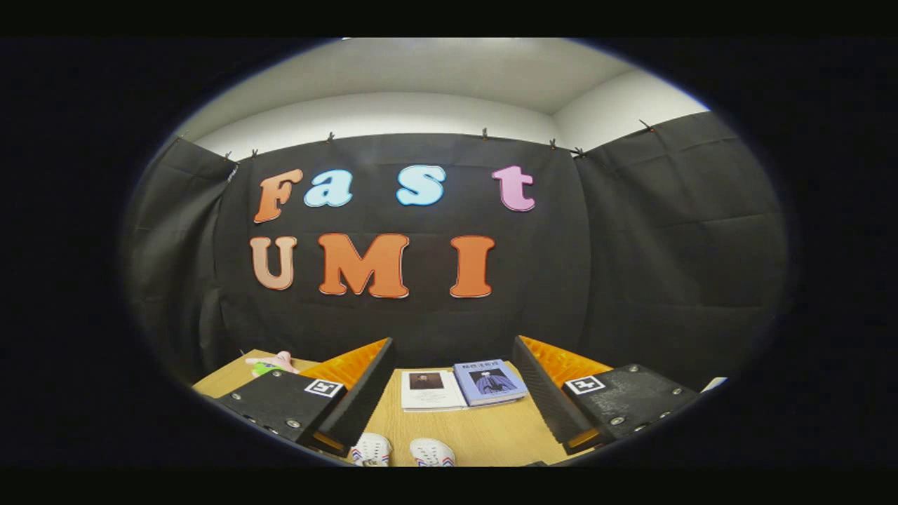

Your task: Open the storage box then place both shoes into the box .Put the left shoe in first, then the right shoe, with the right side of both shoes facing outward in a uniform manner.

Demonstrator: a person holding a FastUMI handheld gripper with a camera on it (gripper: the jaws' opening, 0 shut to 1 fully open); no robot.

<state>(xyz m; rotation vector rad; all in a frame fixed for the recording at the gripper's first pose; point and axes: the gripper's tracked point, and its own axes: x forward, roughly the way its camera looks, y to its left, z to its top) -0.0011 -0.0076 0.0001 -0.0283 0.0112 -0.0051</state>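
two shoes (402, 451) sit nearest the camera, low between the fingers of the gripper (452, 403), only their toe ends in sight. they are white with red and blue stripes on the sides, and they stand side by side, a small gap between them, toes pointing away toward the far wall. the one on the left lies just beside the left finger's tip, while the other sits closer to the middle of the gap.

from biggest to smallest: the black cloth wall (652, 266) closes off the back and both sides of the booth, clipped along its top edge, with a pale wall and ceiling above it. below it runs the wooden table (484, 431), light in grain, bearing everything else. the gripper's two fingers stand wide apart, angled outward, holding nothing; bare tabletop and the shoes lie in the gap between them. each finger base carries a small square marker.

beyond the fingers, toward the cloth, two books lie flat and touching along one edge: a white book (429, 390) on the left and a blue book (490, 382) on the right, slightly tilted. well off past the left finger, near the table's far corner, rests a small pink and green toy (272, 363), partly hidden by that finger.
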